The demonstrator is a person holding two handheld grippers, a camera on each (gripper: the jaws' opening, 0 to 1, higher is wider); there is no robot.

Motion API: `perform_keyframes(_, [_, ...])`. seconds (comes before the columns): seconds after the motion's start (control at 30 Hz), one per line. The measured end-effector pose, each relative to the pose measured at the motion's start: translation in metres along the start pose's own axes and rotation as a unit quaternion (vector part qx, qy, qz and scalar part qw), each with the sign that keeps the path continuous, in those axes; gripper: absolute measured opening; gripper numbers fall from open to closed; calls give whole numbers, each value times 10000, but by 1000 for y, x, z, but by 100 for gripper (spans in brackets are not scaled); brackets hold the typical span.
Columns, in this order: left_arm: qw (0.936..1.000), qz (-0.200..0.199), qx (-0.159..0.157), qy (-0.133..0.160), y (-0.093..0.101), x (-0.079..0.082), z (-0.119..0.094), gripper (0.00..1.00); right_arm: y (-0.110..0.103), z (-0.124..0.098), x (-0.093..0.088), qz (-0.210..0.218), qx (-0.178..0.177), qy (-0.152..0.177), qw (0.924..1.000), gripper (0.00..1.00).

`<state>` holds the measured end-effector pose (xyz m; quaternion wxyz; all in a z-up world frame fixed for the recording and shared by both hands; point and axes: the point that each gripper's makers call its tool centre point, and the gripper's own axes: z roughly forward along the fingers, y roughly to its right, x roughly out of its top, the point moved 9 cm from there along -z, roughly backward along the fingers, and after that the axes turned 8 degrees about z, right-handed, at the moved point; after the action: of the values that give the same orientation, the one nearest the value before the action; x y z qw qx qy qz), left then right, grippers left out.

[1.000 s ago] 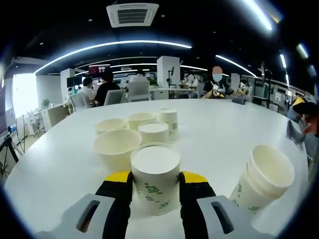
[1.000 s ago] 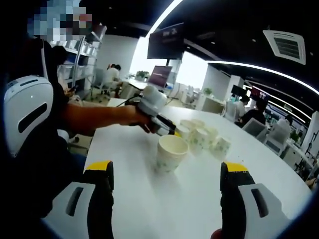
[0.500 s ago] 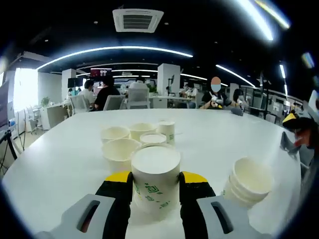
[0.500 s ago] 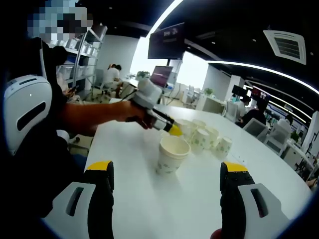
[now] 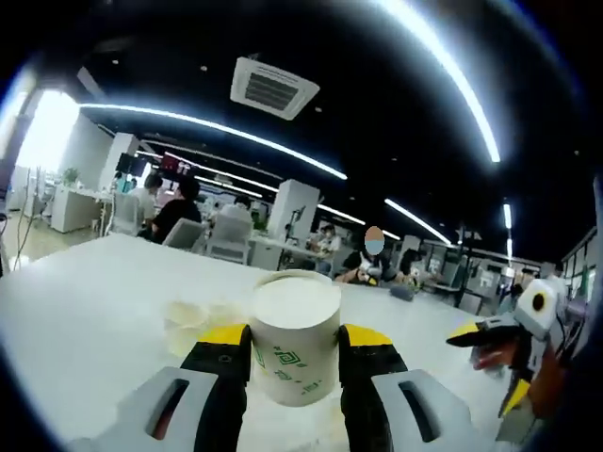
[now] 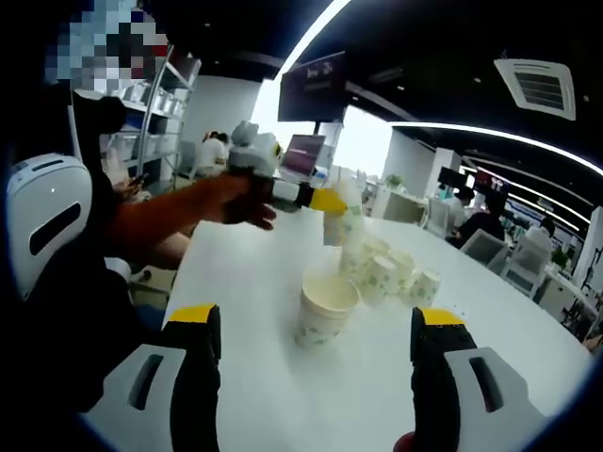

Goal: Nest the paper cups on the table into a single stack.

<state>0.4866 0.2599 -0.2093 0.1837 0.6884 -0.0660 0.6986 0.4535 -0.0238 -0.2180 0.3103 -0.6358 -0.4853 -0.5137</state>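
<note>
A: What did the left gripper (image 5: 295,350) have hold of?

B: A white paper cup with green print (image 5: 296,336), upside down, its flat base facing up. The yellow-tipped jaws were closed against its two sides. In the right gripper view the same cup (image 6: 343,215) hung in the air above the round white desk (image 6: 254,320), at the end of the person's outstretched arm (image 6: 179,213).

A: And the right gripper (image 6: 314,325)?

B: Spread wide with nothing between the jaws. It also showed at the right edge of the left gripper view (image 5: 513,344), blurred, apart from the held cup.

A: Where was the stack?

B: Nearest to the right gripper stood a stack of nested white paper cups (image 6: 325,309), upright on the desk, mouth open upward. Several rims sat one inside another at its lip; the innermost cup looked empty. The lifted cup was above and just behind it, not touching.

A: The other cups?

B: Beyond the stack, a cluster of loose white paper cups with green print (image 6: 391,271) stood close together on the desk. How many, and which way up each stood, was hard to tell. In the left gripper view a pale blurred patch of cups (image 5: 198,318) lay left of the held one.

A: Farther back?

B: Seated people at office desks (image 5: 179,212), a dark hanging monitor (image 6: 313,87), ceiling light strips (image 5: 443,75) and a ceiling air vent (image 5: 273,88).
</note>
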Motion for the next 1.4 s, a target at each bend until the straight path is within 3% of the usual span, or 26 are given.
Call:
perform_keyframes(0.1, [9989, -345, -225, 237, 1, 9, -3, 39, 1, 1, 4, 53, -4, 91, 9999, 83])
perform_keyframes(0.27, [9897, -1128, -678, 561, 5, 17, -10, 39, 3, 4, 13, 98, -21, 297, 9995, 79])
perform_keyframes(0.5, [9674, -2076, -1182, 839, 13, 17, -10, 39, 5, 13, 28, 388, 74, 853, 9956, 64])
perform_keyframes(0.73, [9424, -2753, -1588, 1047, 26, 10, -9, 39, 6, 26, 38, 1083, 411, 1488, 9821, 45])
perform_keyframes(0.87, [9305, -3042, -1682, 1157, 34, 6, -9, 39, 5, 31, 45, 1389, 614, 1877, 9704, 38])
perform_keyframes(1.17, [9049, -3636, -1739, 1368, 40, -2, -9, 39, 0, 51, 51, 1636, 755, 2151, 9598, 22])
perform_keyframes(1.4, [8931, -3918, -1666, 1454, 38, -6, -8, 39, 0, 59, 51, 1874, 827, 2281, 9519, 14])
